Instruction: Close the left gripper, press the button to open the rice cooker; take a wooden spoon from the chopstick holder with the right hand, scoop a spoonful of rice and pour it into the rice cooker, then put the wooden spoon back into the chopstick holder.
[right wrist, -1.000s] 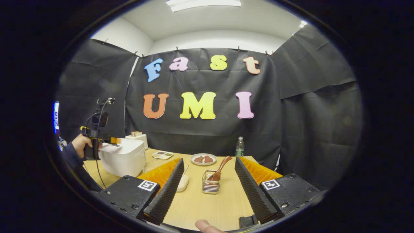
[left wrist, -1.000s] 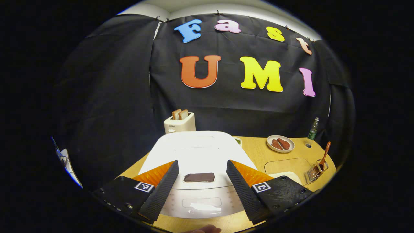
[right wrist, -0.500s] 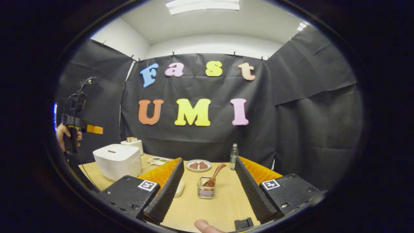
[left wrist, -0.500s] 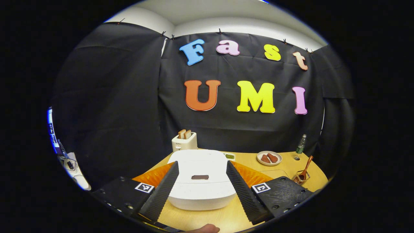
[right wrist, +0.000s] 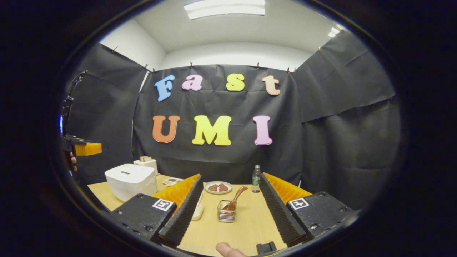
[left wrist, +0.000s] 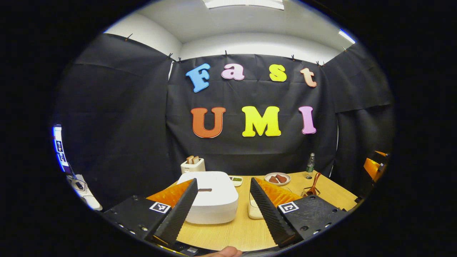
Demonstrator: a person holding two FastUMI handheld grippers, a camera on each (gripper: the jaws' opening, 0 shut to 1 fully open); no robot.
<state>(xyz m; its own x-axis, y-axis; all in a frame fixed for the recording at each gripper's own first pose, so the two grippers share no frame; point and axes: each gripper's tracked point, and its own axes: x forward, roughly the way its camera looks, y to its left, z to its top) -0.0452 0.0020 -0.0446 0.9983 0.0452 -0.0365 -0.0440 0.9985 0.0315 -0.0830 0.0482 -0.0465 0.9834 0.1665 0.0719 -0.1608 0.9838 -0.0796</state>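
Two claws stood with their fingers spread apart, neither holding anything. In the left gripper view the left claw (left wrist: pixel 223 207) hung above the near edge of the bench (left wrist: pixel 228 232), and the white rice cooker (left wrist: pixel 210 200) sat at lower centre between its fingers, lid down, with the dark button (left wrist: pixel 205 190) on top just beside the left finger but not touched by it. A small white dish (left wrist: pixel 254 210) lay on the bench just right of the cooker, against the inner edge of the right finger. Farther back stood a toaster (left wrist: pixel 192 165) with two slices in it, a small tray (left wrist: pixel 236 180), a plate (left wrist: pixel 277 178) with brown pieces of food, and a bottle (left wrist: pixel 310 165) toward the right. The wooden spoon (left wrist: pixel 315 180) leaned in the chopstick holder (left wrist: pixel 310 192) at the right of the bench.

In the right gripper view the right claw (right wrist: pixel 228 210) framed the wire chopstick holder (right wrist: pixel 226 215) at lower centre, apart from both fingers, with the wooden spoon (right wrist: pixel 236 198) standing tilted in it, handle up and to the right. The rice cooker (right wrist: pixel 130 180) rested at the lower left of the frame, shut. At the far left edge, the left claw (right wrist: pixel 85 149) was raised well above the cooker, a hand (right wrist: pixel 72 160) partly visible beneath it. A fingertip (right wrist: pixel 228 250) showed at the bottom edge.
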